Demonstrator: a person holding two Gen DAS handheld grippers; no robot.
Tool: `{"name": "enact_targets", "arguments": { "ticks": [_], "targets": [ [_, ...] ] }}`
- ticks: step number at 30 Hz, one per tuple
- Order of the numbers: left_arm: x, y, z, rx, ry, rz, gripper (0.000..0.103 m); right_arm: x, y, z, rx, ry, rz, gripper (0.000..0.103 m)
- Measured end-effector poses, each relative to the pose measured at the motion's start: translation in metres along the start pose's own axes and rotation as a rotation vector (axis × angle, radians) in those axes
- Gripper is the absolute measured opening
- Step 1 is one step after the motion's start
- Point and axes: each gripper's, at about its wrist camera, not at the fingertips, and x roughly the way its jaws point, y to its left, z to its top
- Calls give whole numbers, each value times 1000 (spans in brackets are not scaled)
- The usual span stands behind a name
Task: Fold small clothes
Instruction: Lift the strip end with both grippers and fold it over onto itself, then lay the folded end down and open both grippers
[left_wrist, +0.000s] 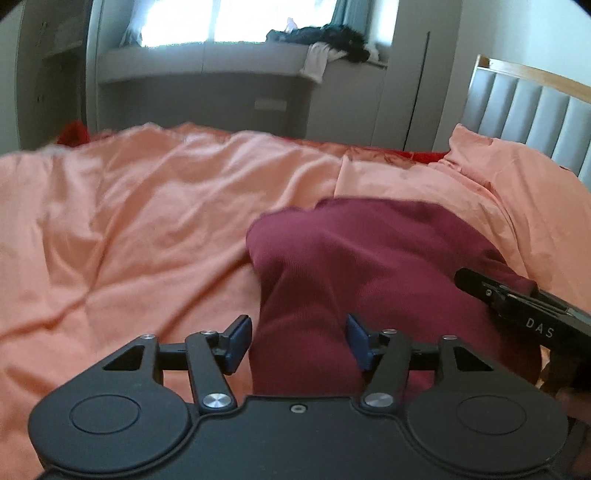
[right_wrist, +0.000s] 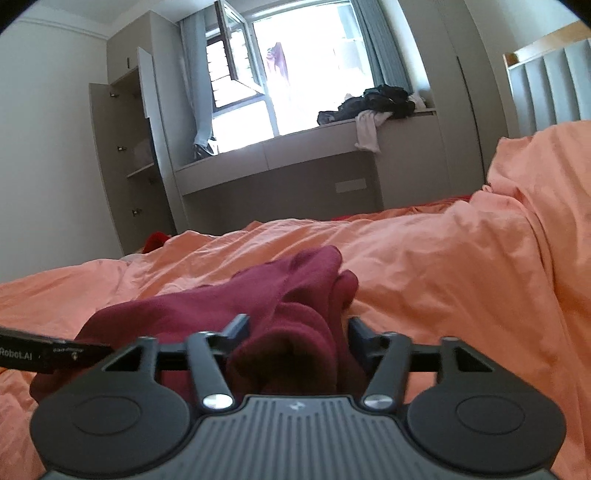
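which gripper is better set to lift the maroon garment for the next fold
Right, probably. The right gripper has a bunched fold of the maroon garment between its fingers; the left gripper only straddles a flat strip.

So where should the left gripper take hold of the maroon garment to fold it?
Judging from the left wrist view, take the near edge of the maroon garment, the raised strip already running between the open left gripper. Come straight forward and low over the orange bedding. That strip stands proud of the bed, so the fingers can likely close across it without catching the cover.

left hand-held gripper (left_wrist: 299, 341) spread, right hand-held gripper (right_wrist: 297, 341) seemingly spread
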Motion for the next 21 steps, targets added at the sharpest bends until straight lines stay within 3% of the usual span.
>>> {"name": "enact_targets", "arguments": {
  "ticks": [7,15,21],
  "targets": [
    [-31,-1,-17,-38,-64,28,82,-30,3,-9,-6,-29,-3,88],
    [-91,-14,-37,-8,-259,79,101,-85,22,-11,-110,-213,-13,103],
    [-128,-27,-61,31,-365,102,102,-127,27,-24,-77,-298,7,103]
  ]
}}
